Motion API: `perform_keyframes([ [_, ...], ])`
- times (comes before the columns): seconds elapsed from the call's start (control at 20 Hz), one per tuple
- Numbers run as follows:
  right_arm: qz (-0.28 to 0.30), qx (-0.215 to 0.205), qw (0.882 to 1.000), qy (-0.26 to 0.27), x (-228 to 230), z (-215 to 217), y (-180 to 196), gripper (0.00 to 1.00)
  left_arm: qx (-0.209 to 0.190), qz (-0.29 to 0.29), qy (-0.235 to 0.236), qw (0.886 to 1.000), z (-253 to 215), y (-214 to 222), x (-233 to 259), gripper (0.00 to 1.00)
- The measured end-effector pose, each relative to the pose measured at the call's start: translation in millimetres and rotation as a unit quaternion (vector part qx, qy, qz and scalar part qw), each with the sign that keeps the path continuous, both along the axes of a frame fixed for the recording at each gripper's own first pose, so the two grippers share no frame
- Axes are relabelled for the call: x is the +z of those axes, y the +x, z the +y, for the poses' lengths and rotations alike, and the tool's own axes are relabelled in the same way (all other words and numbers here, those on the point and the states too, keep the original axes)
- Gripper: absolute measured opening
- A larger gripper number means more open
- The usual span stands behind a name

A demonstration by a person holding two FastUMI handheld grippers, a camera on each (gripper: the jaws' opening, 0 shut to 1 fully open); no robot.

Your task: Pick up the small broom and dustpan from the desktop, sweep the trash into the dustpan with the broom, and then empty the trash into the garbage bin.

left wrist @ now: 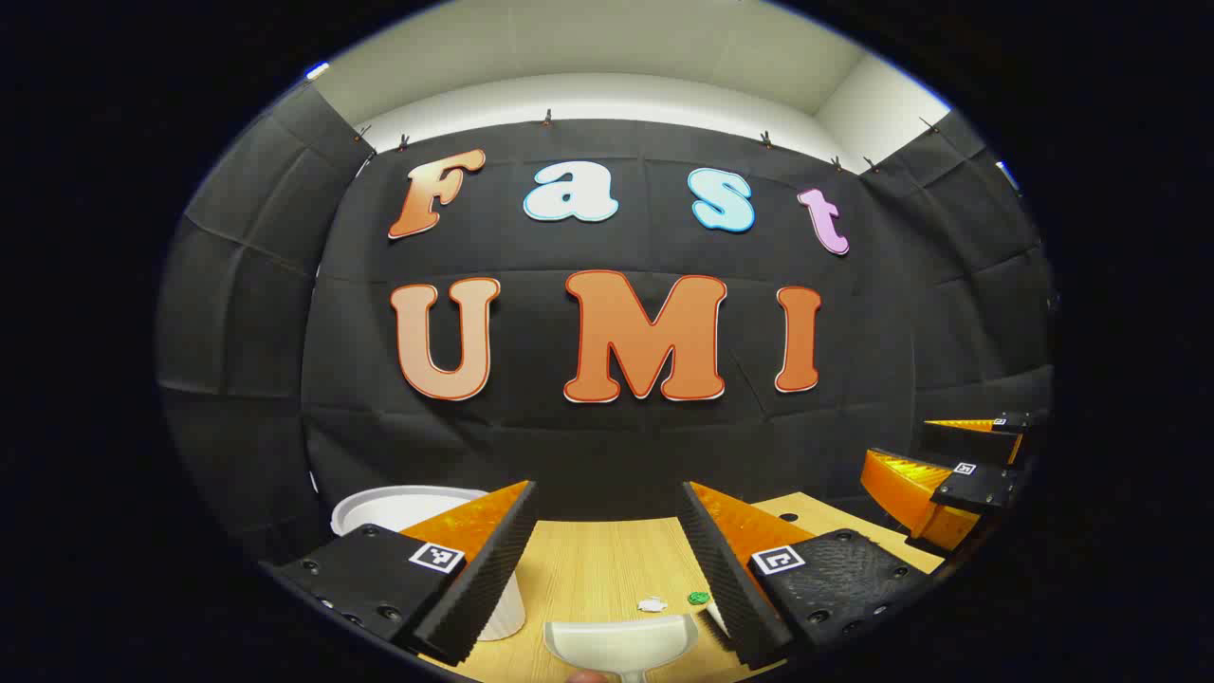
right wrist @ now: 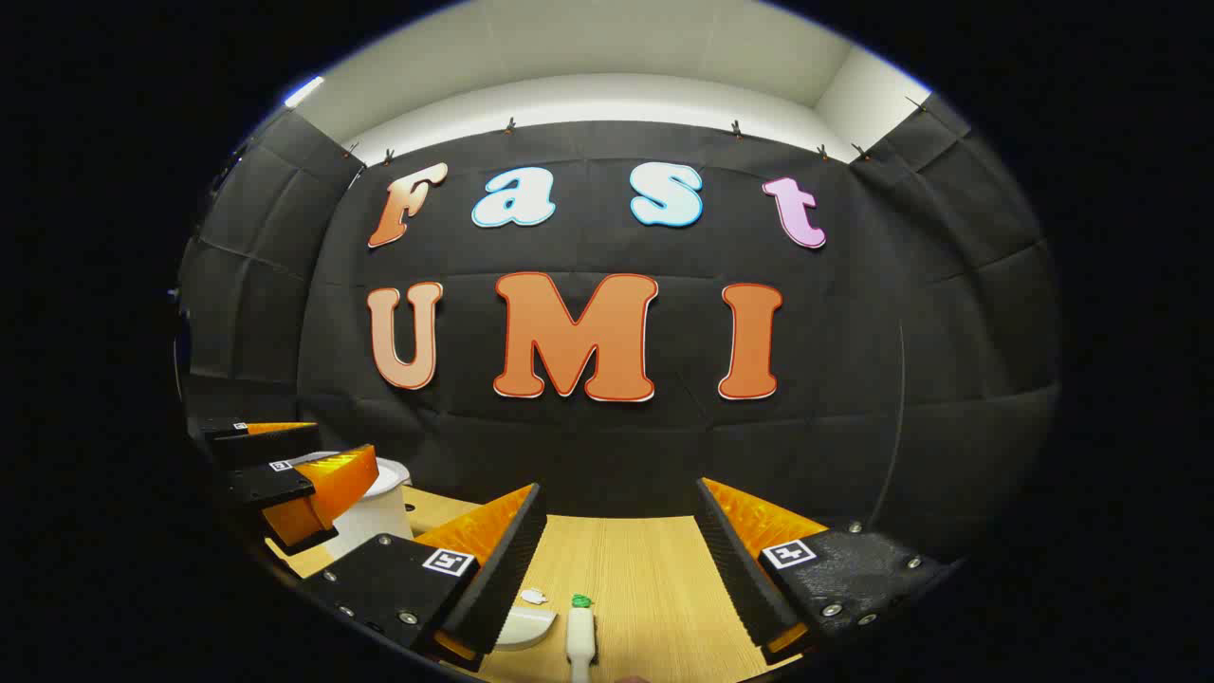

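Both grippers hung above the desk (left wrist: pixel 607 569), jaws spread wide and holding nothing; nothing had been picked up yet. The left gripper (left wrist: pixel 607 560) sat over the dustpan (left wrist: pixel 621 645), which lay just below and between its fingers, mouth facing the wall, handle running back toward the holder. The broom (right wrist: pixel 579 637) lay under the right gripper (right wrist: pixel 616 569), a little left of centre, its long axis pointing away toward the wall (roughly in line with the fingers). Two scraps of trash (left wrist: pixel 652 604) rested just beyond the pan; the bin (left wrist: pixel 408 507) stood at far left. Judging by this, each tool fell to the gripper directly above it, reached by a straight drop.
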State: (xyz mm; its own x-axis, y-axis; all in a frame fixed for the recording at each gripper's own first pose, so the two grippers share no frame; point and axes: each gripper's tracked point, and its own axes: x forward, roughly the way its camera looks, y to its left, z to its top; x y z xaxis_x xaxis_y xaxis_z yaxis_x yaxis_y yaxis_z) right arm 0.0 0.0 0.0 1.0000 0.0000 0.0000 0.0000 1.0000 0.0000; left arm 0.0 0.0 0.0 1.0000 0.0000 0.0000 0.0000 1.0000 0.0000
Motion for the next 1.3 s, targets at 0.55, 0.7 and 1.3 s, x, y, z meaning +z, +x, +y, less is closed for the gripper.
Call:
perform_keyframes([
  [0.55, 0.015, 0.017, 1.000, 0.016, -10.1, -10.9, 18.9, 0.94, 0.013, 0.010, 0.005, 1.000, -17.1, 14.5, -6.6, 0.94],
  [0.7, 0.008, 0.022, 1.000, 0.016, -8.1, -11.0, 19.7, 0.94, 0.020, 0.007, 0.007, 1.000, -13.9, 12.8, -3.8, 0.94],
  [1.3, 0.010, 0.041, 0.999, 0.008, -8.5, -9.2, 10.2, 0.94, 0.043, -0.001, -0.013, 0.999, -13.1, -4.3, 5.6, 0.94],
])
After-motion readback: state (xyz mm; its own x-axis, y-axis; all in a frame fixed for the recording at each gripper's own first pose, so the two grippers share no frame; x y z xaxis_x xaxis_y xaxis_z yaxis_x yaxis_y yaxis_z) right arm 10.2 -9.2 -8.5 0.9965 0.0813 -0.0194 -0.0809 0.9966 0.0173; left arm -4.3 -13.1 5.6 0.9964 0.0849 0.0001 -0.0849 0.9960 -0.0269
